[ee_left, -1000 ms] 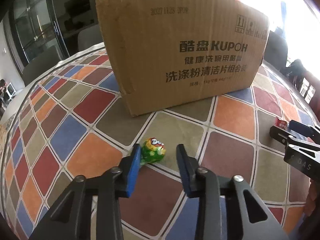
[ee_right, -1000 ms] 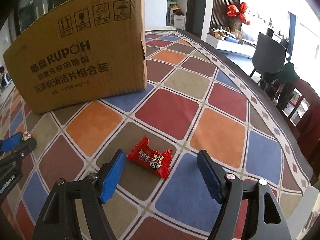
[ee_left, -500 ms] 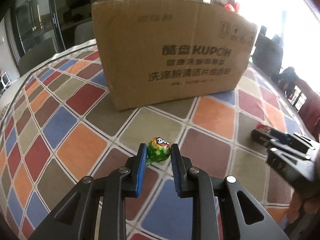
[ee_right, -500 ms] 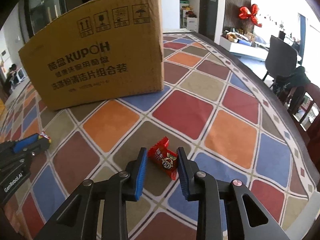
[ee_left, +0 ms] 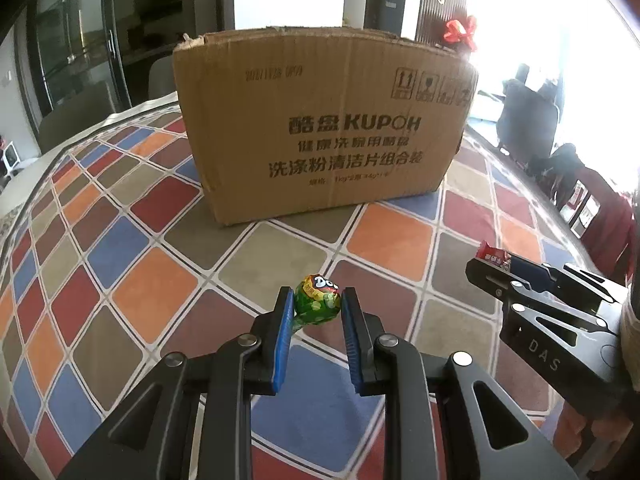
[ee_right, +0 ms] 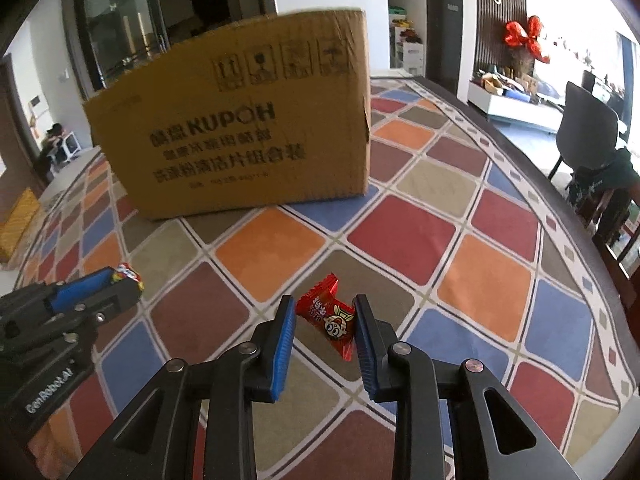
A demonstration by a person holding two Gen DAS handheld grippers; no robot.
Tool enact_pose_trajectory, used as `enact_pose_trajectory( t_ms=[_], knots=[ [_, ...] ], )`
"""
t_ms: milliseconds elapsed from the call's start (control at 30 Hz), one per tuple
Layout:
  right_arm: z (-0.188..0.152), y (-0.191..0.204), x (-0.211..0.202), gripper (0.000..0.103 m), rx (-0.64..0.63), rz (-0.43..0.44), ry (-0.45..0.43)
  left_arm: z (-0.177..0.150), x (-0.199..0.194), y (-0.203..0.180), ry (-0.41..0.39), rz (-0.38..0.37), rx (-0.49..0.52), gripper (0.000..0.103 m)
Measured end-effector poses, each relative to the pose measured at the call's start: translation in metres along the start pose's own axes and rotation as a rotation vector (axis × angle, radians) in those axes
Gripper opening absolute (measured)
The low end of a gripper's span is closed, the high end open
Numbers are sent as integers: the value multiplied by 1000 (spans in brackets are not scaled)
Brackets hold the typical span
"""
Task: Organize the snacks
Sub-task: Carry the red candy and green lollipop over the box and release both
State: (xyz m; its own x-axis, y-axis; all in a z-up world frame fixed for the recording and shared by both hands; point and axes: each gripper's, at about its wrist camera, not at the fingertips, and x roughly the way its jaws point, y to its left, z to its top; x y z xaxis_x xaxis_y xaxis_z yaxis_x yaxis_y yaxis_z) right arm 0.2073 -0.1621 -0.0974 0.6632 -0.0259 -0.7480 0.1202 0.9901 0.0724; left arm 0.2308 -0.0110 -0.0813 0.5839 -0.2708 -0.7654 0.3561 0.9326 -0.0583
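Left gripper (ee_left: 316, 308): blue pads clamped on the green-wrapped round candy (ee_left: 318, 305), one pad on each side, candy held clear of the patterned tablecloth (ee_left: 156, 296). In the right wrist view the same gripper enters from the left edge with the candy's wrapper end just showing at its tip. Centre: cardboard box (ee_left: 324, 120) printed KUPOH stands upright on the cloth, well beyond both grippers, top flaps not visible from this angle. Right gripper (ee_right: 324, 322): jaws have just been closing, most of that travel earlier in the second; pads now pinched on the red candy packet (ee_right: 330, 318), which sits tilted between them with one crimped end sticking up past the tips. Cannot tell whether the packet's lower end touches the cloth. Far right: a dark chair (ee_right: 588, 120) stands off the table edge.
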Motion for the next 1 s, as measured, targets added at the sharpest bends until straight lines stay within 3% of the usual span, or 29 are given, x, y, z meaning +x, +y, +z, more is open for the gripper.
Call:
enact_pose_trajectory(
  t_ms=[1000],
  knots=[
    [72,14,-74,30,-133,103,-266,59,-73,-11,-226,59,-55,25]
  ],
)
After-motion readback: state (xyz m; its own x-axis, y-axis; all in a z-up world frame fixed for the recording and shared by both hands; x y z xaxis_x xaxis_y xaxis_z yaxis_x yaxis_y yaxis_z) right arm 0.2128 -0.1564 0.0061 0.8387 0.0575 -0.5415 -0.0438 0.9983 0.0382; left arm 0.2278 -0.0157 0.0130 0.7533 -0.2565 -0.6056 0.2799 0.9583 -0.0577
